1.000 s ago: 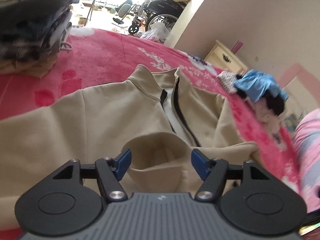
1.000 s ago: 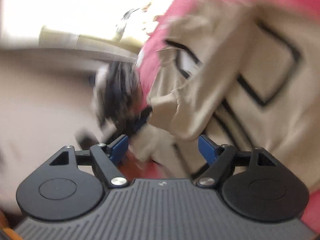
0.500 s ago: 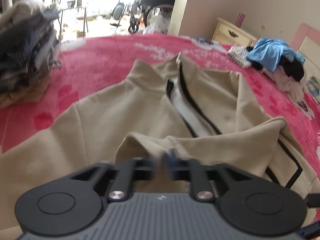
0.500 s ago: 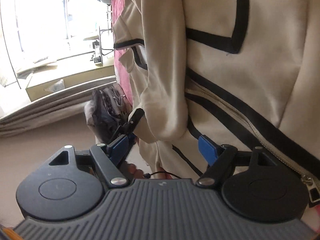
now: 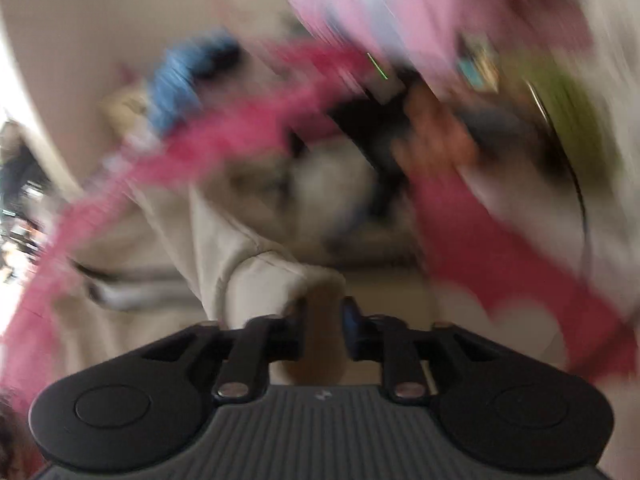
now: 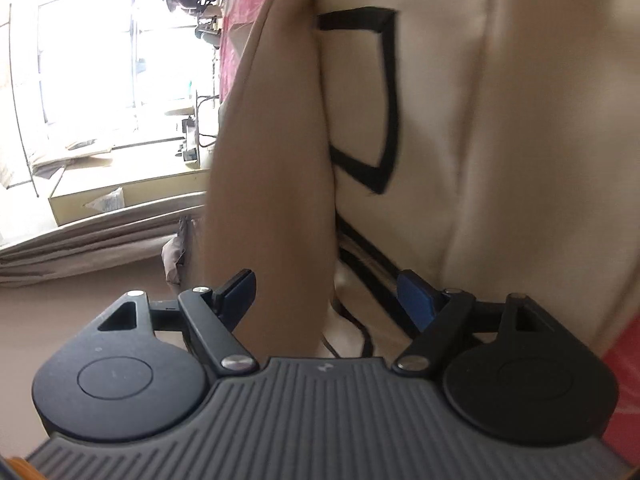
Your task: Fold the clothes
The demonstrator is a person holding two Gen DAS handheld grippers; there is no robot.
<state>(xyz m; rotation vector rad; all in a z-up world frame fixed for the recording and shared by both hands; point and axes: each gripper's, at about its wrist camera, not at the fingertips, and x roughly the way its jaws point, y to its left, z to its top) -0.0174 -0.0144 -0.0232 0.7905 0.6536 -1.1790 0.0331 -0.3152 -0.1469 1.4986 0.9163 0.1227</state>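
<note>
A beige zip jacket with black trim [image 6: 500, 128] lies on a red bedspread [image 6: 624, 344]. My left gripper [image 5: 323, 320] is shut on a fold of the beige jacket [image 5: 256, 276]; that view is heavily blurred. My right gripper [image 6: 326, 292] is open, and a beige sleeve [image 6: 276, 184] runs between its blue fingertips [image 6: 416, 300]. A black-edged pocket [image 6: 360, 92] and the zip [image 6: 372, 268] show beside the sleeve.
In the left wrist view a blue garment [image 5: 176, 84] and pink bedding [image 5: 400, 12] lie beyond the bedspread [image 5: 224, 132], and a hand [image 5: 432, 136] shows at the right. In the right wrist view a bright window [image 6: 88, 72] and curtains [image 6: 88, 240] stand past the bed's edge.
My left gripper closed on a jacket fold and is swinging fast to the right with it. My right gripper stayed open and moved closer along the sleeve.
</note>
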